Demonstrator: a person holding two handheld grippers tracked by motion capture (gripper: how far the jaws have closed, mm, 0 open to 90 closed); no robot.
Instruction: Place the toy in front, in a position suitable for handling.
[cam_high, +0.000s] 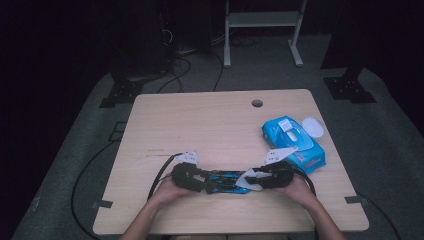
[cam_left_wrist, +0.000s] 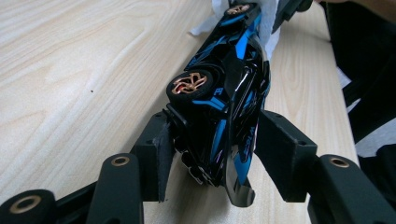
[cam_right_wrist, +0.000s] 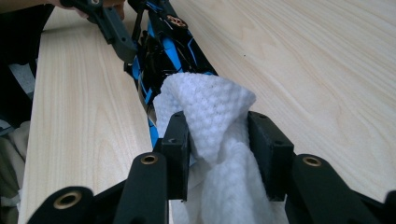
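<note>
**Two grippers, one toy car: brace at one end, wipe at the other**

Two hands work close together near the front edge of the bench, each with a gripper, and the toy car spans the gap between them, lifted just off the wood.

Left gripper: jaws pinch one end of the car. In the left gripper view the car sits tipped on its side, black and blue bodywork, one copper-spoked wheel turned up toward the camera. Both pads press on its flanks. Reads as the holding hand: a side-on clamp keeps the car from rolling and exposes the body panels to the other hand.

Right gripper: jaws closed on a bunched white wipe, knobbly weave, folded into a thick wad that stands proud of the pads. The wad meets the far end of the car. The fold probably serves to give a soft cushion ahead of the hard jaws, so cloth and not plastic meets the paintwork.

Beyond the right hand, a blue pack of wipes lies flat toward the right edge of the bench, its flap lifted, with a round white lid just beside it. Likely source of the wipe, parked within easy reach but clear of the work.

Judgement: cleaning in hand, working along the car from its far end. Whether the wipe rubs or merely rests at this instant, I cannot tell.
</note>
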